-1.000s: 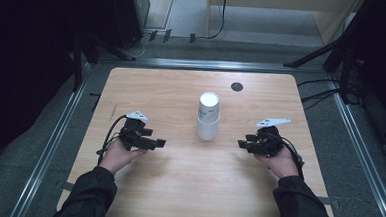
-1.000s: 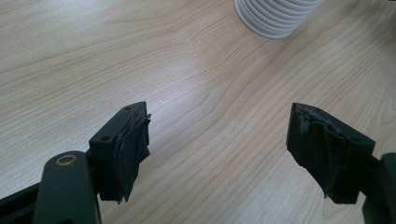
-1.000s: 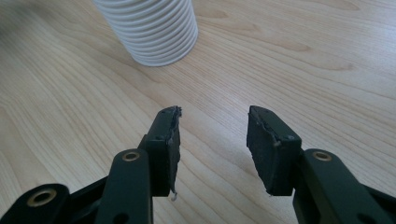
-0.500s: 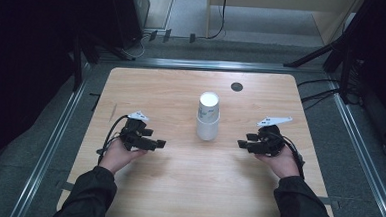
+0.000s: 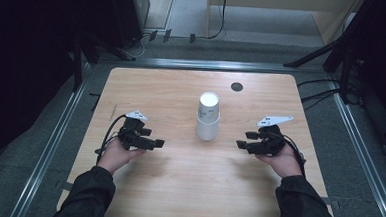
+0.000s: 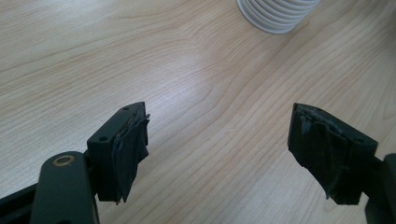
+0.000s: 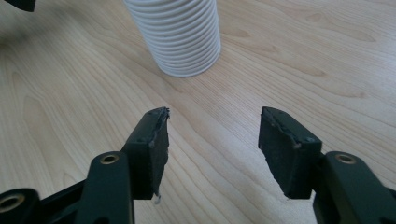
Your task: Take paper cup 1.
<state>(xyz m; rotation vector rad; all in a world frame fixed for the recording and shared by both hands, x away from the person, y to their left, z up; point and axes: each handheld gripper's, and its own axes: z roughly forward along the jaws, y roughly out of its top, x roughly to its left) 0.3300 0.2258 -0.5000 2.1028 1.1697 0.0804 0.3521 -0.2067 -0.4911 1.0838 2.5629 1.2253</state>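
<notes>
**Desk:** What have you got in front of you, and how does it stand?

**Operator:** I see a white cup stack (image 5: 208,122) upright near the middle of the surface (image 5: 177,188). Its long axis runs straight up from the wood, with no lean that I can make out. From the high view its top end is a flat, pale round face. I can't tell whether that face is a mouth or a base.

**Desk:** Material?

**Operator:** It looks like paper or thin plastic, matte white. In the right gripper view the wall is ringed with close, even ridges from top to bottom, like nested rims. The shape is round and slightly tapered, and the foot sits flat on the wood. The surface is light wood with long wavy grain and a soft sheen.

**Desk:** And your tongs?

**Operator:** My left tongs (image 5: 159,143) are spread, with bare wood between the pads. They point across toward the stack from its left, and the stack's foot sits at the top edge of the left gripper view. My right tongs (image 5: 239,143) are spread too and pinch nothing. They point in from the other side, with the stack ahead of them and a little left of centre in their own view. Both sets are apart from the stack, which stands between them. The pads (image 7: 152,140) are black, and their facing is rough and frayed at the edges.
</notes>
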